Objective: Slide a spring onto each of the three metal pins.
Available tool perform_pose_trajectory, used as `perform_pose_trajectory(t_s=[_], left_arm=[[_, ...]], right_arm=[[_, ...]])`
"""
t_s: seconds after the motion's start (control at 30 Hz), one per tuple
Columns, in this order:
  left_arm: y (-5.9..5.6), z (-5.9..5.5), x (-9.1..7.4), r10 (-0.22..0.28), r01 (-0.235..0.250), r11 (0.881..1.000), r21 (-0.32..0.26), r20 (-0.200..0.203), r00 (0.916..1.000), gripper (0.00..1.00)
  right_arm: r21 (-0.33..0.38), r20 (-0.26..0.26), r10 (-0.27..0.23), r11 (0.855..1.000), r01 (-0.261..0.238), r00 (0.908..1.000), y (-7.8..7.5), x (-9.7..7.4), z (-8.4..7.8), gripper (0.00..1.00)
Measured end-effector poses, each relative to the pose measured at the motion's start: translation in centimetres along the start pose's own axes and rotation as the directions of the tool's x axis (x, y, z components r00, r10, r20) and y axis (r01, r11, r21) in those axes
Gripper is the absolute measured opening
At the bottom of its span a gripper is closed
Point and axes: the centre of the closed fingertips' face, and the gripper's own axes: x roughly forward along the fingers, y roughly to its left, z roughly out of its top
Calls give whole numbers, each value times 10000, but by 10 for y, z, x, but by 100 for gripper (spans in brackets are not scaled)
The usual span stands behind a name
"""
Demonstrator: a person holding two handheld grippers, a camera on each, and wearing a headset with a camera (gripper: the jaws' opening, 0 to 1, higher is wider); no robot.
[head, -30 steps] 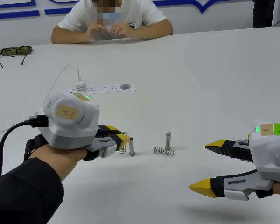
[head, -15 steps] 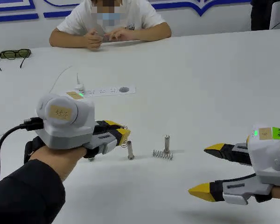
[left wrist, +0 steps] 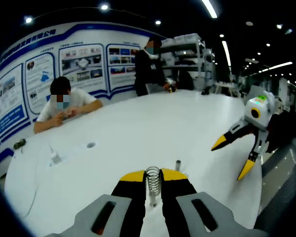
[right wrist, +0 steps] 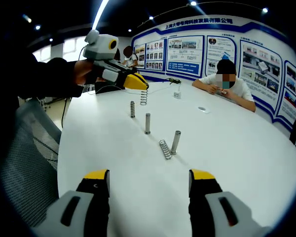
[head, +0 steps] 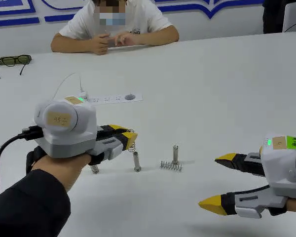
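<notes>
My left gripper (head: pixel 130 138) is shut on a small steel spring (head: pixel 132 146), which hangs upright from its yellow tips just above and left of the bare middle pin (head: pixel 136 161). In the left gripper view the spring (left wrist: pixel 153 180) stands between the closed jaws. To the left, a pin wearing a spring (head: pixel 94 169) stands partly behind my hand. Further right is a bare third pin (head: pixel 175 154), with a loose spring (head: pixel 170 166) lying at its foot. My right gripper (head: pixel 210 180) is open and empty, well right of the pins. The right gripper view shows its jaws wide apart, facing the pin row (right wrist: pixel 147 123).
A white power strip (head: pixel 111 98) with a plugged cable lies behind the pins. Dark glasses (head: pixel 11 60) rest at the far left. A person sits at the table's far side with hands on it. The white tabletop (head: pixel 227 98) stretches right.
My left gripper has lifted the spring from beside the middle pin to just above its top. The right gripper has barely moved. The camera has tilted slightly.
</notes>
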Motion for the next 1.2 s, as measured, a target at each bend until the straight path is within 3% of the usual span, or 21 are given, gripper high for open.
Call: perform_pose_trajectory(t_s=[0.5, 1.2], left_arm=[[4, -6, 10, 131, -126, 9994, -315, 163, 9998, 10], [4, -18, 20, 125, -126, 9993, -347, -47, 9999, 10]], right_arm=[[83, 47, -27, 10000, 27, 10000, -2, -1, -1, 66], [172, 35, -54, 9998, 54, 10000, -4, -1, -3, 66]])
